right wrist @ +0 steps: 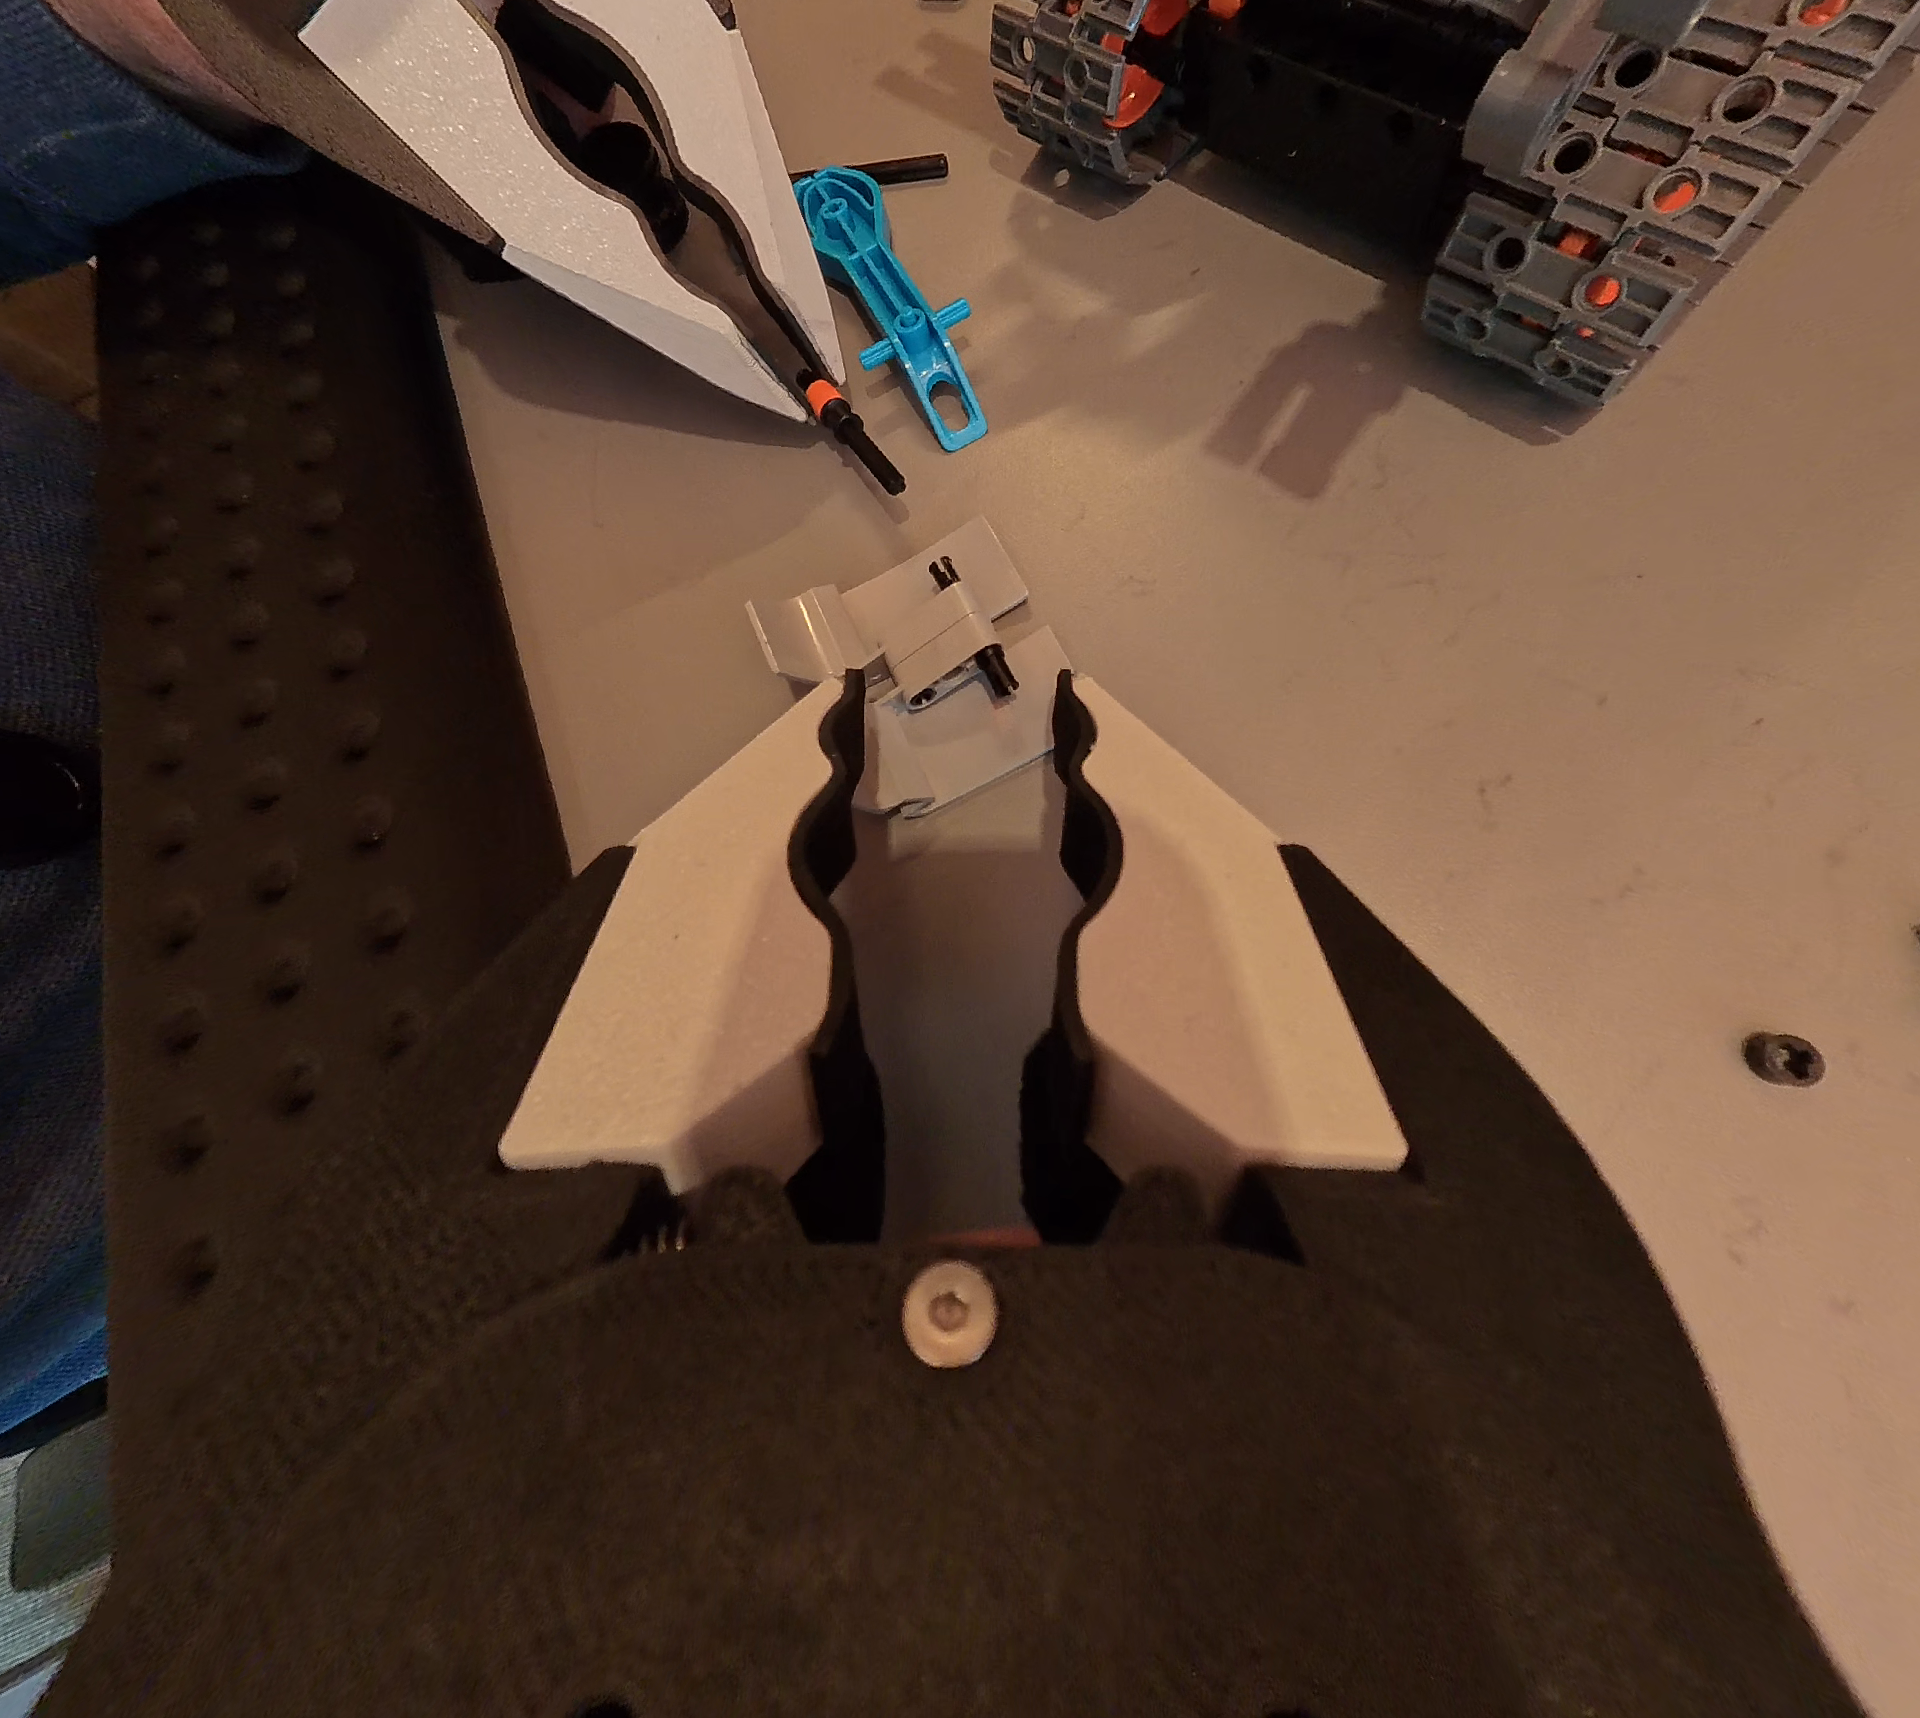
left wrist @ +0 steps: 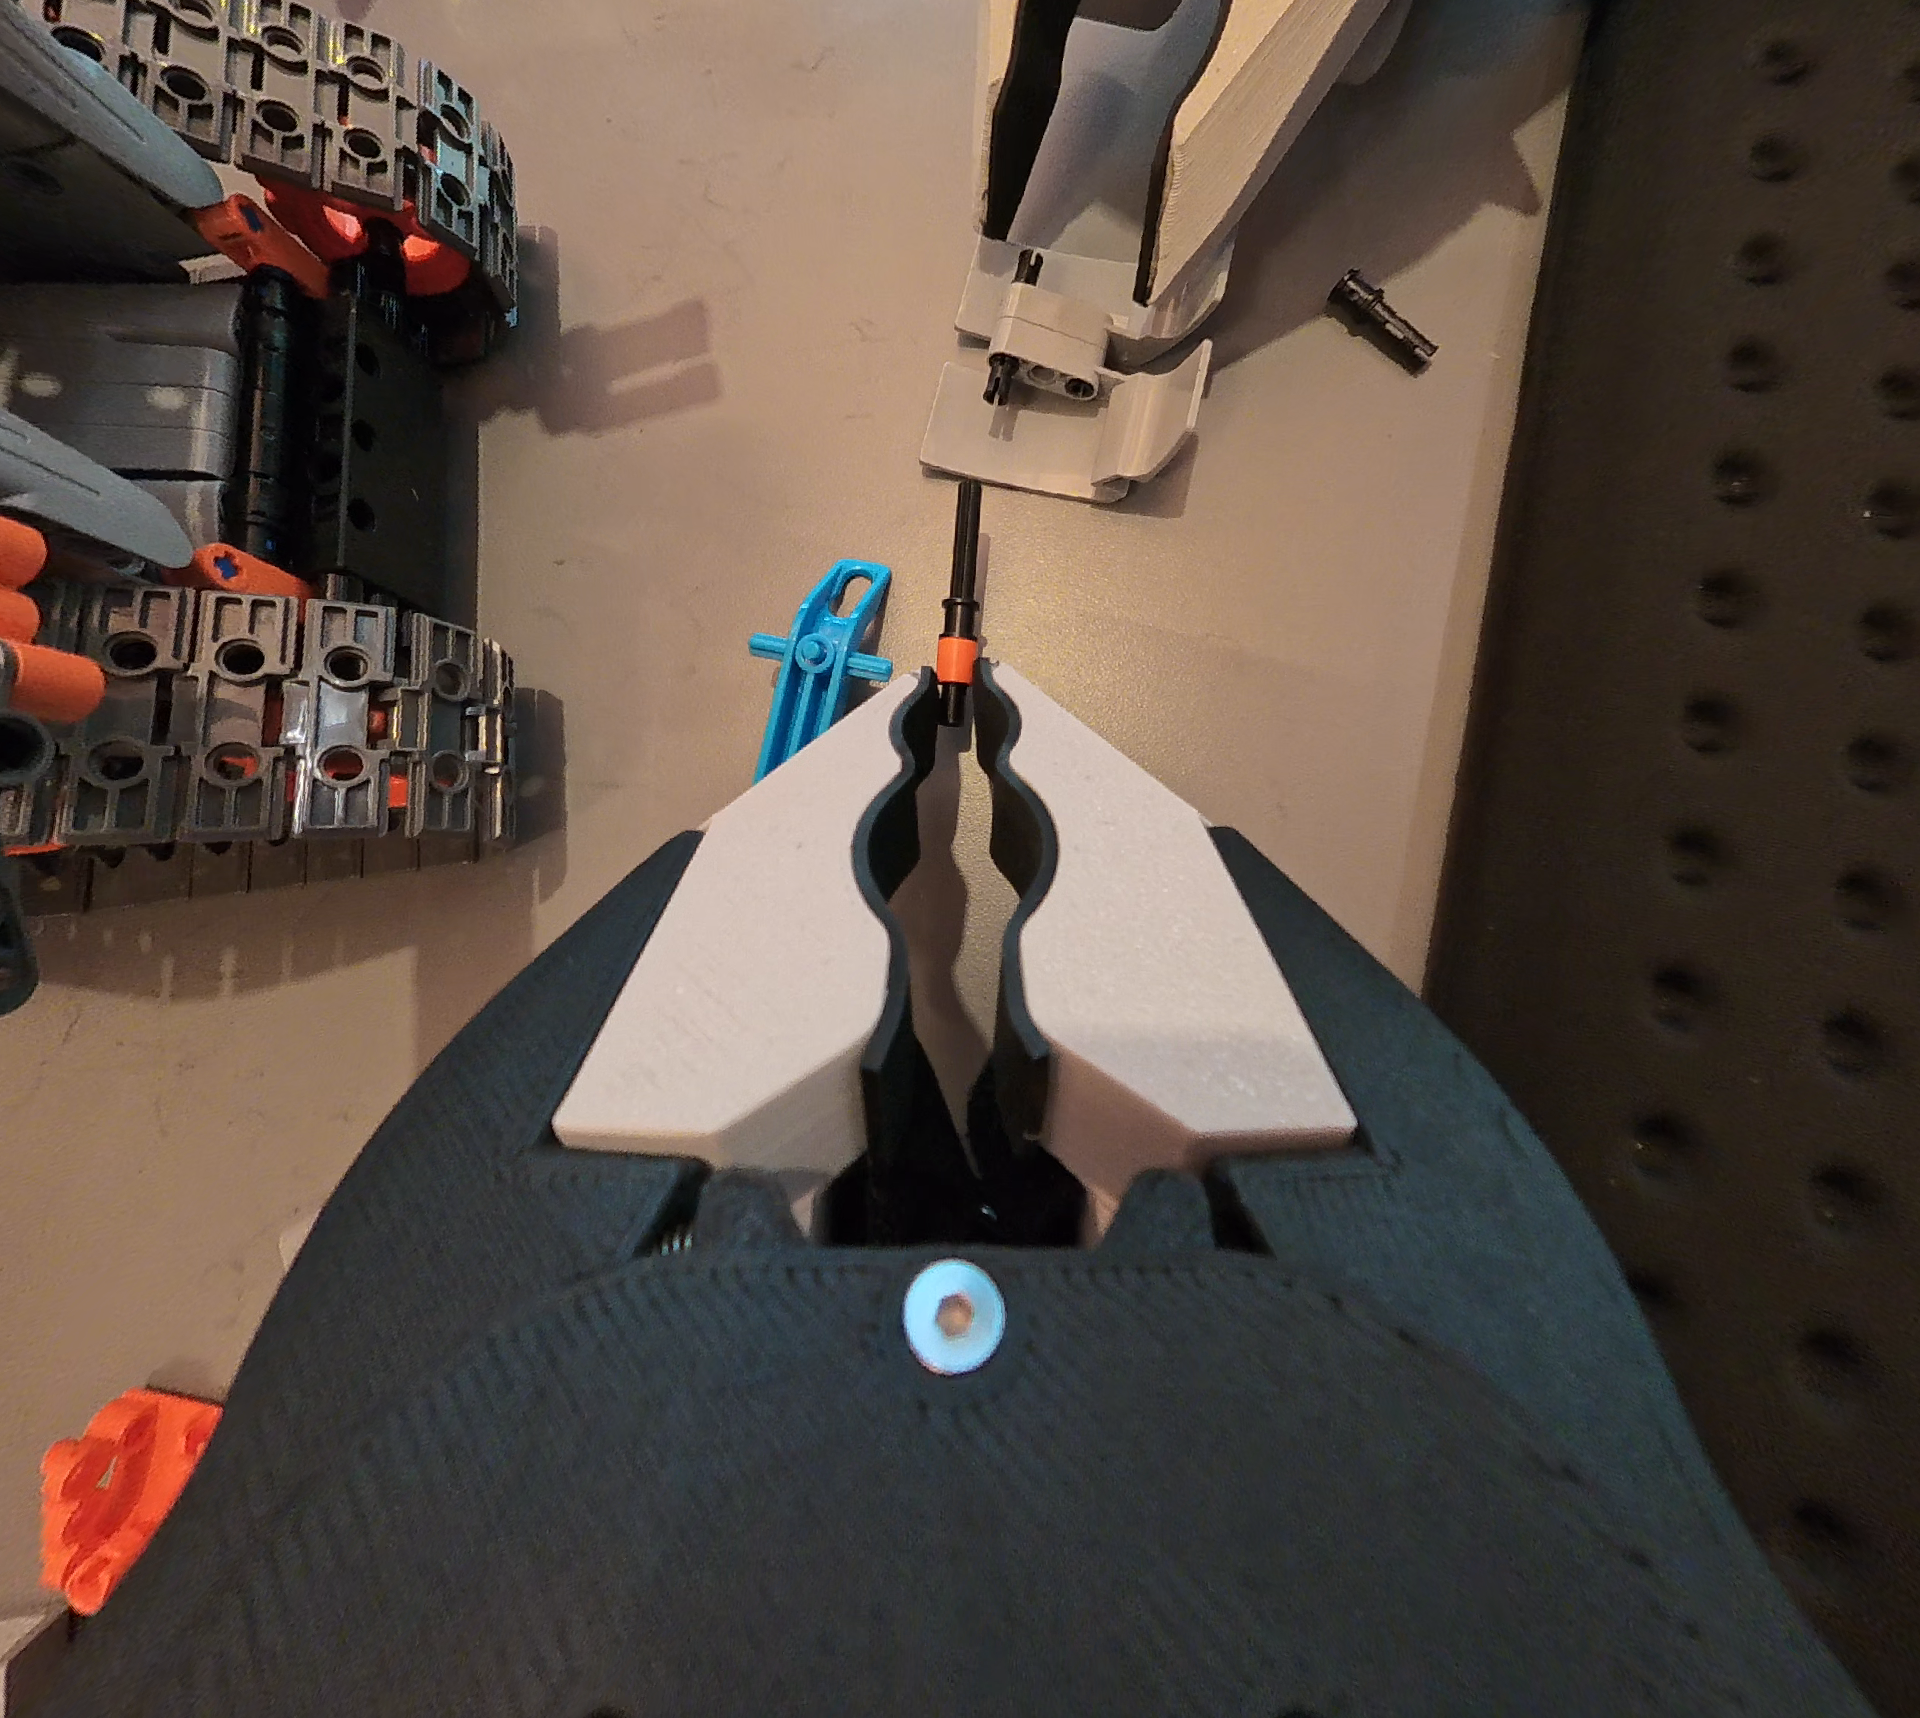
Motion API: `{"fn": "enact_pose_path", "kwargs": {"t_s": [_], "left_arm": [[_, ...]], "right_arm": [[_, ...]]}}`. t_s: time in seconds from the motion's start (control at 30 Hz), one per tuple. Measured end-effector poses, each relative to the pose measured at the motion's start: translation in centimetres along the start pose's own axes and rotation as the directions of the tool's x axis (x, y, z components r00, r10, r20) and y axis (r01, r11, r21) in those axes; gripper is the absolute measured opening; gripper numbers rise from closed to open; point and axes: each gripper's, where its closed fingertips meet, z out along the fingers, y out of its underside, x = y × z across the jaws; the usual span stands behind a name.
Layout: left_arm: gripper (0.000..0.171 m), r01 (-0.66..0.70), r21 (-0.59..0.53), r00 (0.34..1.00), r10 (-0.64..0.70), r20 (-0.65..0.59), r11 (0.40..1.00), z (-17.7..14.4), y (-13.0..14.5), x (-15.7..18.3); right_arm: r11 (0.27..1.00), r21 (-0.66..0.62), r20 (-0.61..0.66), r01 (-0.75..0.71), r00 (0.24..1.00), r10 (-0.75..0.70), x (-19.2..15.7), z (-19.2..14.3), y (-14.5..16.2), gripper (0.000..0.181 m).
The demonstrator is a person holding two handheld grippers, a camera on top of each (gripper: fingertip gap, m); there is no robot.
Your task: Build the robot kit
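**A:** What's the left gripper (left wrist: 951, 681) got? Looks clamped on a thin black axle with an orange collar (left wrist: 952, 658) — pinched at its tail, tip aimed at the grey panel piece (left wrist: 1049, 432) on the table (left wrist: 727, 110).

**B:** Yep. Right gripper (right wrist: 956, 692) is spread wide, straddling that panel, not squeezing it. I'd guess the axle's light, rigid, slick plastic — grip behind the collar. Blue lever (right wrist: 899, 307) lies beside it.

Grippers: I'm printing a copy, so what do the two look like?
Both the left gripper and right gripper match: ribbed black printed body, one pale screw, two white wedge fingers lined with wavy black pads. A blue sleeve shows.
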Motion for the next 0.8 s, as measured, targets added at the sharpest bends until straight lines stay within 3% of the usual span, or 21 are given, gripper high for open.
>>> {"fn": "enact_pose_path", "kwargs": {"t_s": [0.5,0.8], "left_arm": [[0.004,-0.067,-0.111,0.998,0.069,0.011,0.992,0.7,0.2,0.2],[0.004,-0.131,-0.09,0.991,0.13,-0.016,0.987,0.7,-1.0,1.2]], "right_arm": [[0.999,-0.039,0.014,0.028,1.0,-0.027,-0.3,0.4,0.4,0.034],[0.997,-0.051,0.013,0.05,0.999,-0.05,-0.4,0.6,0.6,0.03]]}}
